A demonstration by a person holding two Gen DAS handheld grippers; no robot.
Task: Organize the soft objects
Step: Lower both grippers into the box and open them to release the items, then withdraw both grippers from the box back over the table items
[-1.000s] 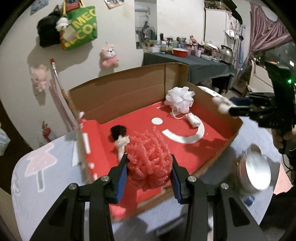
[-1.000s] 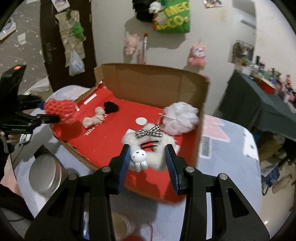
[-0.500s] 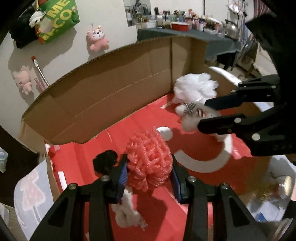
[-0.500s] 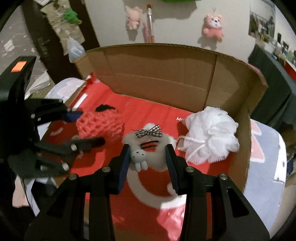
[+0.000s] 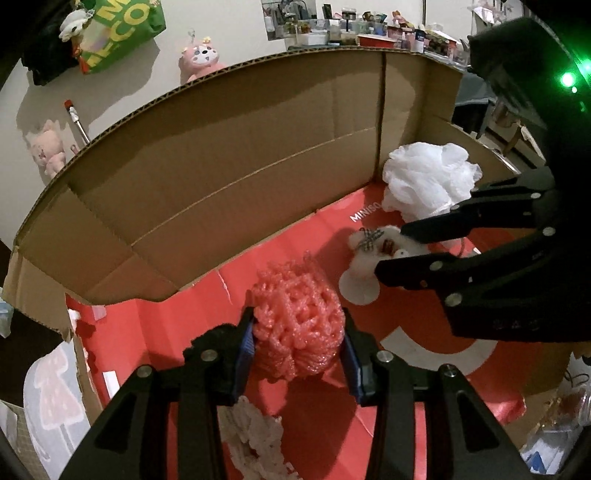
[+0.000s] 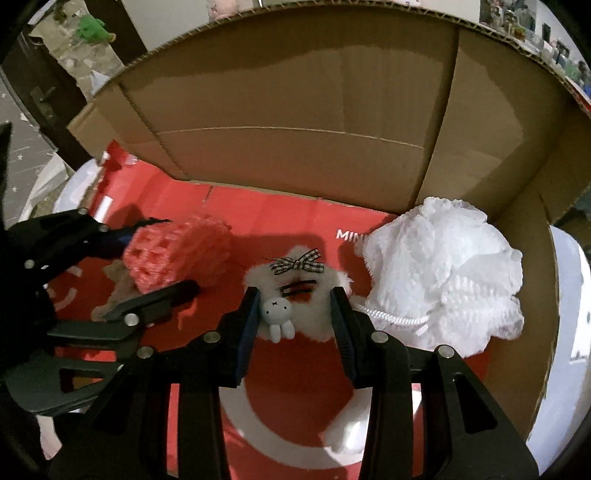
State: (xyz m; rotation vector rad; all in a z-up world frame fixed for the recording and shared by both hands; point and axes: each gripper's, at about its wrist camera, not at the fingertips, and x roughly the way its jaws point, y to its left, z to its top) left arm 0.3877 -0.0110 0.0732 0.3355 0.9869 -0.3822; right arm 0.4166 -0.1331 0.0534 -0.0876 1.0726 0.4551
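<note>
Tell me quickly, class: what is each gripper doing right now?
Left gripper: closed on the pink mesh sponge.
Right gripper: closed on the white fluffy hair clip, beside the white bath pouf.

Matt corrugated cardboard box, glossy red printed floor. Knobbly coral mesh sponge; frothy white net pouf. Fluffy white plush scrunchie.

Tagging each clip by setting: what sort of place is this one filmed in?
Most likely a lived-in home room, not a lab: plush toys and a green tote bag hang on the wall, and a cluttered table of bottles and containers stands behind the cardboard box.
</note>
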